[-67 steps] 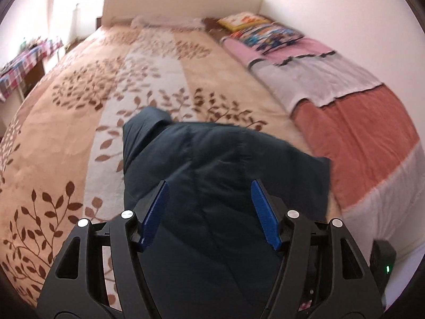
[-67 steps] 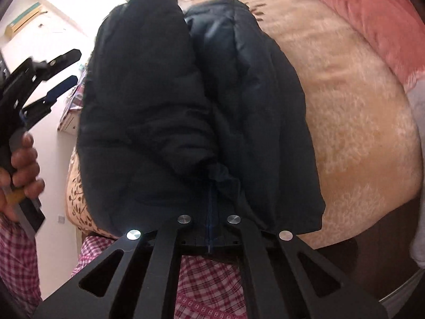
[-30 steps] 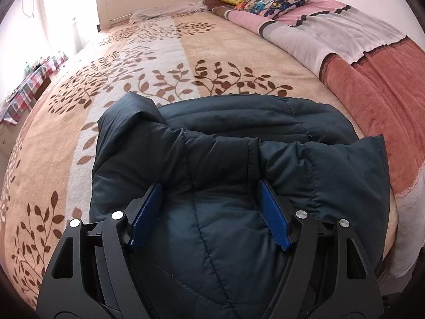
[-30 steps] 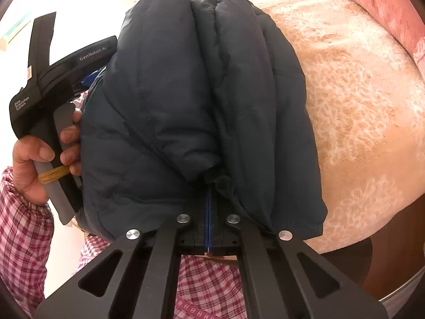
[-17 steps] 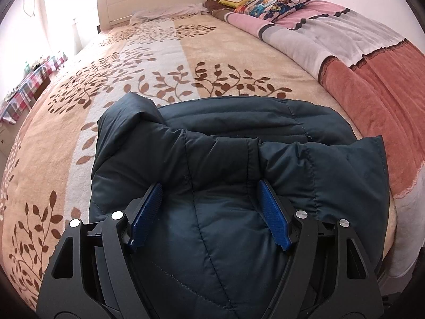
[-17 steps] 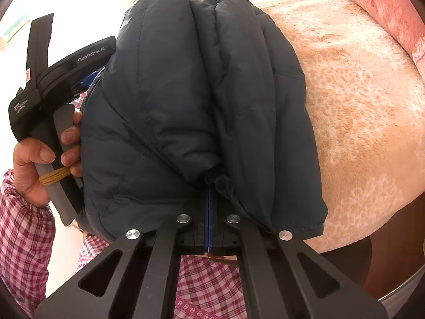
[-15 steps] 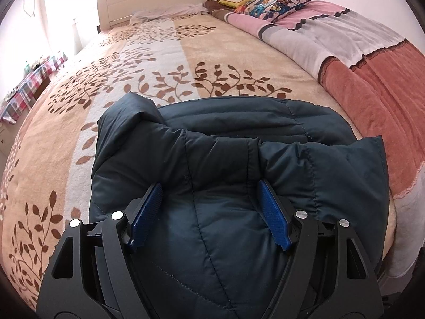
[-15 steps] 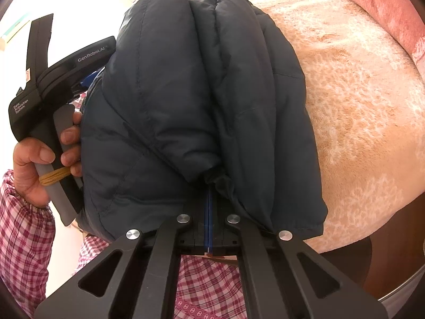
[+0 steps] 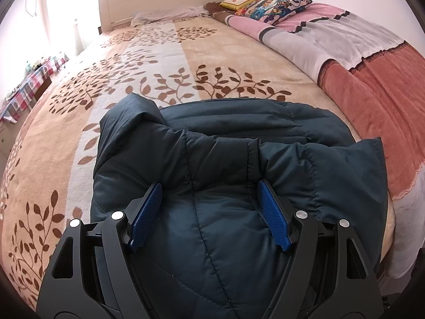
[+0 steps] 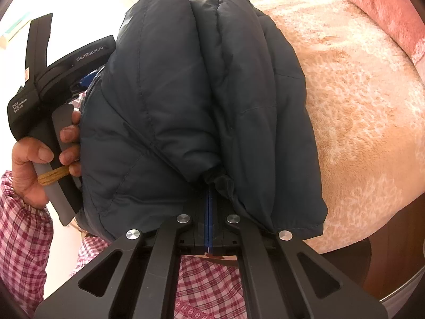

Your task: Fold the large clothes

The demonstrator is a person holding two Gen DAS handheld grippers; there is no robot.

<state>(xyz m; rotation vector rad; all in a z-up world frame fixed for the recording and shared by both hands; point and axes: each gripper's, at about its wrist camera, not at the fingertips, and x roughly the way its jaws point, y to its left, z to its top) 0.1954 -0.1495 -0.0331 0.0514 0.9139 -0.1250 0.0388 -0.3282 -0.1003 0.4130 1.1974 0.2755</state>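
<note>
A dark navy puffer jacket [image 9: 228,156] lies bunched and folded at the near edge of the bed. My left gripper [image 9: 209,188] is open, its blue pads [image 9: 147,207] pressed down on the jacket's near fold, the fabric bulging between them. In the right wrist view the jacket [image 10: 191,93] fills the middle. My right gripper [image 10: 209,194] is shut on a gathered edge of the jacket. The left gripper's body and the hand holding it show at the left of that view [image 10: 53,61].
The bed has a beige blanket with brown leaf print [image 9: 148,79]. A striped pink, grey and rust quilt [image 9: 358,61] lies along its right side, with pillows [image 9: 268,2] by the headboard. A checked cloth on furniture [image 9: 34,77] stands at the left.
Over two seconds the left gripper dropped onto the jacket and pressed it down. In the last second nothing has visibly moved.
</note>
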